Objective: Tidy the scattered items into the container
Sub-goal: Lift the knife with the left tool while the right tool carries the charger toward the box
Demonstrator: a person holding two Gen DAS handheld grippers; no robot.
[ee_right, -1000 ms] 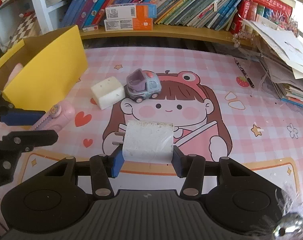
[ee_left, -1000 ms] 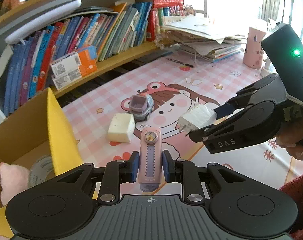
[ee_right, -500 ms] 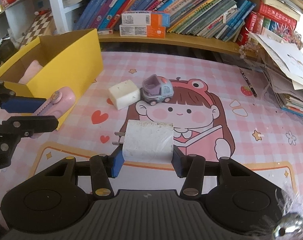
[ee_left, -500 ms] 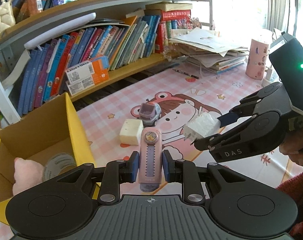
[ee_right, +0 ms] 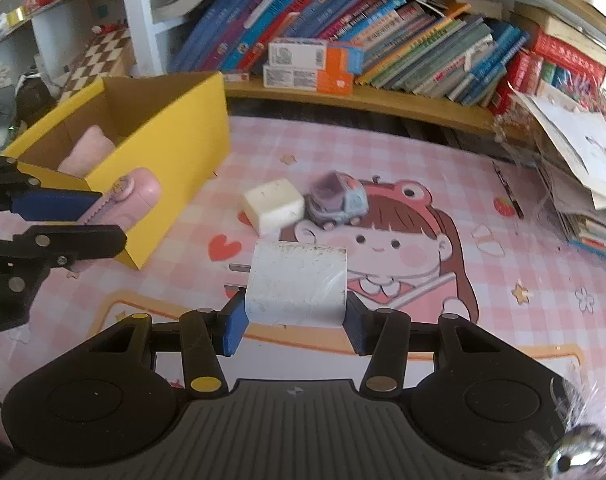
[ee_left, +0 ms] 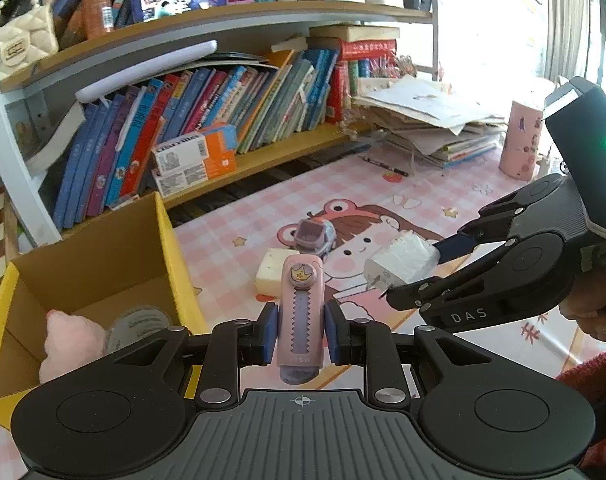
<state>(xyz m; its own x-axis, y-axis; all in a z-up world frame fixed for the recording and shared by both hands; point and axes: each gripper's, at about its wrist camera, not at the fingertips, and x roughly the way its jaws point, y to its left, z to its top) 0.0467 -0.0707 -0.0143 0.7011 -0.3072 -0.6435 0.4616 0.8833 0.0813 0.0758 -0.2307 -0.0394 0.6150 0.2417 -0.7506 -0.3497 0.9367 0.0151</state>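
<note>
Left gripper [ee_left: 301, 334]: jaws drawn close on the pink utility knife [ee_left: 301, 316], blue pads flat against its two long sides. The knife stands lengthwise along the fingers, clear of the mat, beside the box's near right corner.

Right gripper [ee_right: 295, 322]: jaws set part-way apart, clamped on the white charger block [ee_right: 297, 284]. The block is lifted off the mat, its metal prongs pointing left.

Risk, left load: the knife is a slim, smooth, rounded plastic body with a toothed slider and a crown button. A smooth, narrow shell may pivot or slide between the pads if tilted steeply over the box.

Risk, right load: the charger is a hard, glossy, scuffed block with rounded edges. Little pad area bears on it, so a jolt could let it slip. The projecting prongs could catch the box wall.

Risk, both: the two grippers sit near each other. Converging on one opening may cause a collision.

Yellow box [ee_right: 175, 148]: cardboard, yellow outside, brown inside, open top, thin walls. It already holds a soft pink plush item [ee_left: 69, 340] and a tape roll [ee_left: 137, 326]. A knock on the wall may shift it.

Pink mat [ee_right: 483, 292]: smooth printed sheet, check pattern.

Remaining items: cream block [ee_right: 273, 204], matte and squarish; toy car [ee_right: 337, 200], hard plastic on wheels, liable to roll. They lie just beside each other on the mat, right of the box.
</note>
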